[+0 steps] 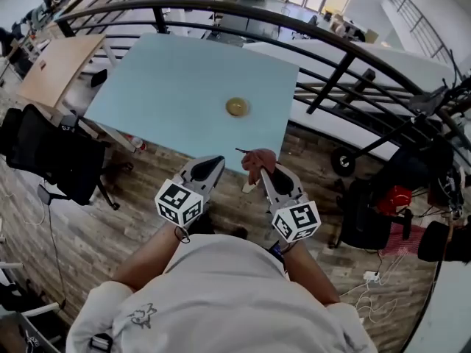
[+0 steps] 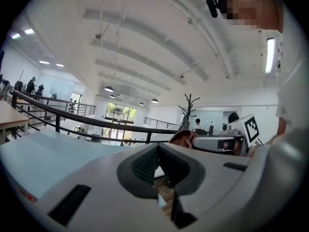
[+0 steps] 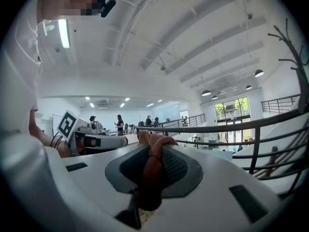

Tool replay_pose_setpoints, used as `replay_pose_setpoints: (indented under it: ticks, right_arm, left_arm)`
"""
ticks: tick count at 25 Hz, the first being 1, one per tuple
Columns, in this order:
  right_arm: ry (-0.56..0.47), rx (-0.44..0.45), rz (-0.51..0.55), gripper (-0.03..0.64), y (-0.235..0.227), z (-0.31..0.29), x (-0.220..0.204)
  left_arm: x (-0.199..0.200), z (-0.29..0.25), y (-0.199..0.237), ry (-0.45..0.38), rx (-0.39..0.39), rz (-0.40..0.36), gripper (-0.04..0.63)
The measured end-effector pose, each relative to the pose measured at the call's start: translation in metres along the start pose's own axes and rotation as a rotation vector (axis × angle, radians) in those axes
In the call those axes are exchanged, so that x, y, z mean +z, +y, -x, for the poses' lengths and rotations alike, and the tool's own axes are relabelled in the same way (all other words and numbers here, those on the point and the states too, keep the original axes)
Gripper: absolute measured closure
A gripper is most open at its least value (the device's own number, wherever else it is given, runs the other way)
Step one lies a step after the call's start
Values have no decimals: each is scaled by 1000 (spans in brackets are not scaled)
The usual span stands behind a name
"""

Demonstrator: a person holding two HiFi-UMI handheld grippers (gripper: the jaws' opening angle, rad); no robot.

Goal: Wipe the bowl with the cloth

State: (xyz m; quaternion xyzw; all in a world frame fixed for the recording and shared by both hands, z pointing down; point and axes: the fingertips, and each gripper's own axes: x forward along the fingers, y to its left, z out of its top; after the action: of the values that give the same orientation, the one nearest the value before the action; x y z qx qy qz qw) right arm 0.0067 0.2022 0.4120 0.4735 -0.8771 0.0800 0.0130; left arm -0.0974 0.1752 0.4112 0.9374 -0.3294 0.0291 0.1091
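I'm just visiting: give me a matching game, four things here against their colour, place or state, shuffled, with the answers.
1 bowl
2 cloth
3 left hand-held gripper
4 table

A light blue
B shut, nothing in it
C resting on the table, alone
D clamped in the right hand-held gripper

Pairs: 1-C, 2-D, 3-B, 4-A

The reddish-brown cloth (image 1: pixel 257 157) is hanging bunched up, pinched between the jaws of the right gripper (image 1: pixel 263 170) and spilling past their tips. The small, round golden-tan bowl (image 1: pixel 236 107) is sitting well ahead of that gripper, slightly to its left.
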Motion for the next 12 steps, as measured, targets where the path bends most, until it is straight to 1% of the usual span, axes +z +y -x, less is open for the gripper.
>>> replay_pose_setpoints:
  ticks: [2, 5, 12]
  right_arm:
    - [1, -13, -1, 540, -6, -6, 1]
    - [4, -31, 3, 540, -14, -20, 2]
    - [-2, -86, -16, 540, -14, -78, 4]
  left_arm:
    - [3, -6, 7, -9, -12, 16, 583]
    - [10, -18, 20, -17, -33, -1, 583]
    - [20, -27, 83, -11, -81, -10, 583]
